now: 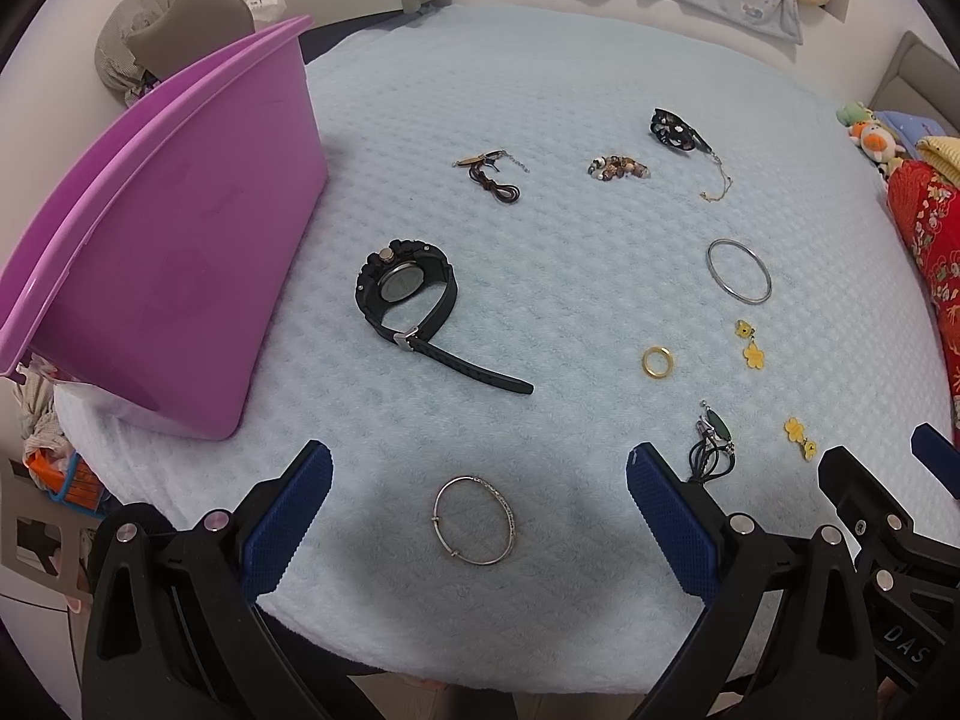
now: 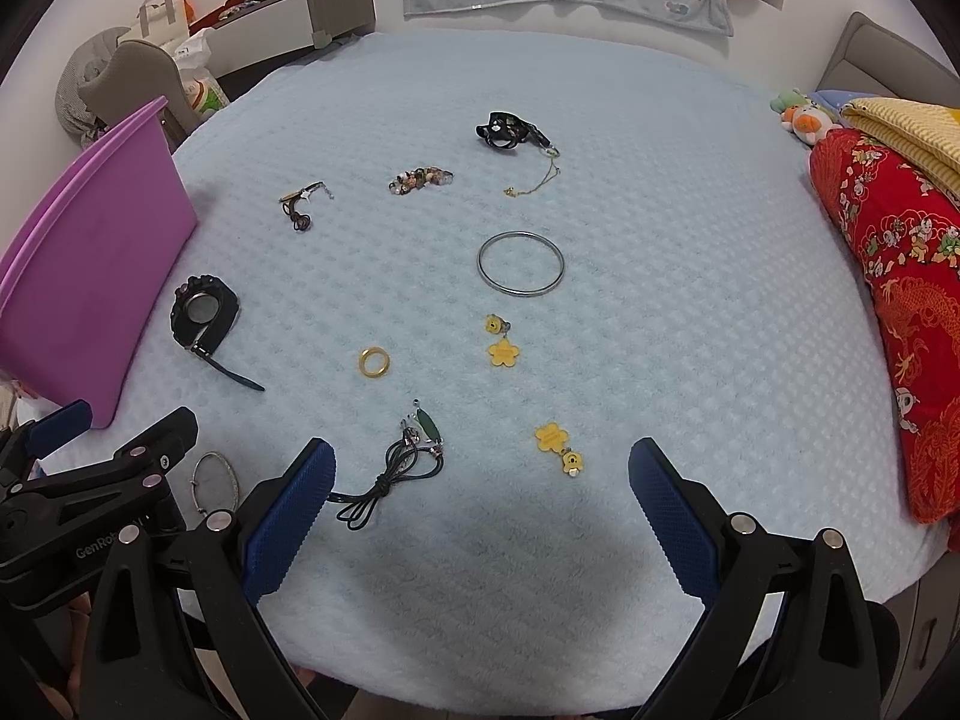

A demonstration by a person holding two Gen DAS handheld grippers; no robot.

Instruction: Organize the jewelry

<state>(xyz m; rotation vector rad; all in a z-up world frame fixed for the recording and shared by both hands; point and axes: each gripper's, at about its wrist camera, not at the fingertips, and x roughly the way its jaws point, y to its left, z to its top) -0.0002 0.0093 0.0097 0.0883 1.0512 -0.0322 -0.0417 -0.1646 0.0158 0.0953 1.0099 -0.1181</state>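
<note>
Jewelry lies spread on a light blue blanket (image 1: 540,90). A purple bin (image 1: 162,276) stands at the left. My left gripper (image 1: 480,468) is open above a thin silver bangle (image 1: 475,521). A black watch (image 1: 408,294) lies beyond it. My right gripper (image 2: 482,462) is open and empty, between a black cord necklace with green pendant (image 2: 408,456) and a yellow flower earring (image 2: 558,447). A gold ring (image 2: 374,362), second flower earring (image 2: 501,342), large silver bangle (image 2: 521,264), beaded bracelet (image 2: 420,179), brown cord bracelet (image 2: 300,207) and black bracelet with gold chain (image 2: 510,131) lie farther away.
A red patterned quilt (image 2: 900,312) and yellow blanket (image 2: 900,120) lie along the right edge, with plush toys (image 2: 801,111) behind. A grey chair (image 2: 135,81) and shelf (image 2: 288,18) stand beyond the bed at the left. The blanket's near edge is just under both grippers.
</note>
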